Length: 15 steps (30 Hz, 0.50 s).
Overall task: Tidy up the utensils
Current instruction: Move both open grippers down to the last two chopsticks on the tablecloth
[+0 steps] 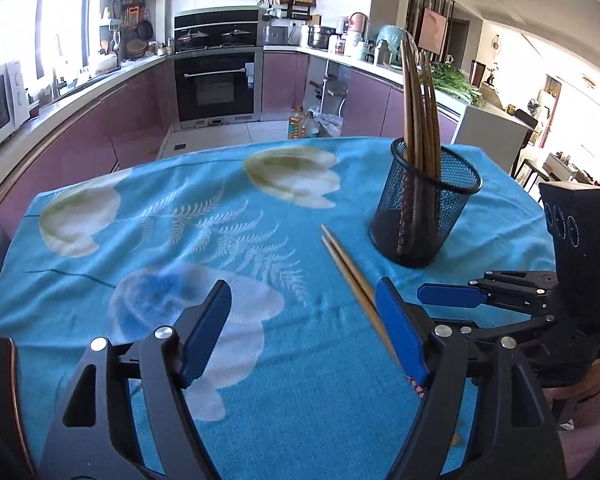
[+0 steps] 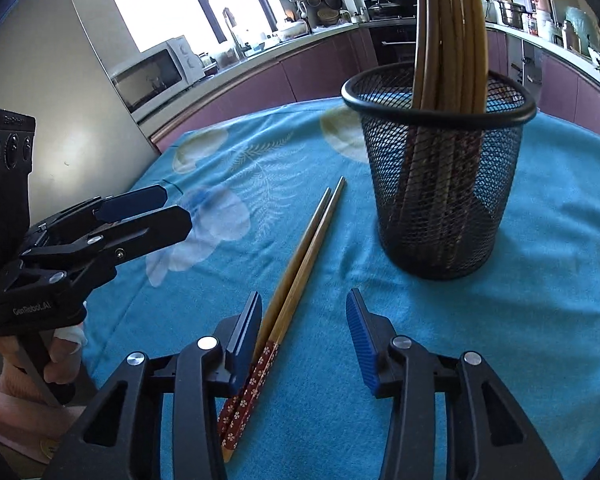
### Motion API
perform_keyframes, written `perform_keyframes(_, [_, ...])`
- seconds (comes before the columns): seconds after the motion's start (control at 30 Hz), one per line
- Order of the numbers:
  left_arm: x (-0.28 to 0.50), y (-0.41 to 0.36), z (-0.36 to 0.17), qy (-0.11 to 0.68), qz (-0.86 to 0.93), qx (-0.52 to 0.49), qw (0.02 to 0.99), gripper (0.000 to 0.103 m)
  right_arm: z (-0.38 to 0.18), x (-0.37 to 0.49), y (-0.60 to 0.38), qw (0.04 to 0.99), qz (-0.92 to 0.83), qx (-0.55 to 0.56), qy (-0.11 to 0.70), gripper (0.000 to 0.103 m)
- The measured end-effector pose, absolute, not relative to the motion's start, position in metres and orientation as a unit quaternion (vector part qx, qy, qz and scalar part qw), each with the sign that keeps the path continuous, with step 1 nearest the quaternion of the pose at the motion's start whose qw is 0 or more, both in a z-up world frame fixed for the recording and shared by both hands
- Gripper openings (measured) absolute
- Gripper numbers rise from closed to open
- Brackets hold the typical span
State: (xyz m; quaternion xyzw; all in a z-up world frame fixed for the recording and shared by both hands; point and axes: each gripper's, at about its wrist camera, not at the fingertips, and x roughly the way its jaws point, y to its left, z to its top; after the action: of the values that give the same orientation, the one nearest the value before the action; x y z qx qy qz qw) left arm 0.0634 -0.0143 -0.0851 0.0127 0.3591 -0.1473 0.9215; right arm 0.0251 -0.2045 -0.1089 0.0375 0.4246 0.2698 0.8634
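A pair of wooden chopsticks (image 2: 300, 256) with red flowered handles lies on the blue tablecloth, tips toward a black mesh cup (image 2: 440, 184). The cup holds several upright chopsticks (image 2: 452, 32). My right gripper (image 2: 302, 320) is open and empty, its left finger beside the chopstick handles. My left gripper (image 1: 300, 320) is open and empty over the cloth; the pair (image 1: 348, 268) lies by its right finger, and the cup (image 1: 424, 208) stands beyond. The right gripper (image 1: 452, 294) shows at the right in the left wrist view; the left gripper (image 2: 156, 208) shows at the left in the right wrist view.
The table carries a blue flowered cloth (image 1: 180, 220) and ends just past the cup. Kitchen counters, an oven (image 1: 216, 80) and a microwave (image 2: 156, 72) stand behind. Oil bottles (image 1: 300, 122) stand on the floor beyond the far edge.
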Motion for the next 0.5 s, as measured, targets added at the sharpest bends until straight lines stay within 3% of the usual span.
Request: perform_keyframes(0.5, [0.063,-0.016,-0.097,0.378,-0.156,0.005,0.912,0.072,-0.113,0.018,-0.192,0.872,0.242,-0.005,0.426,0.033])
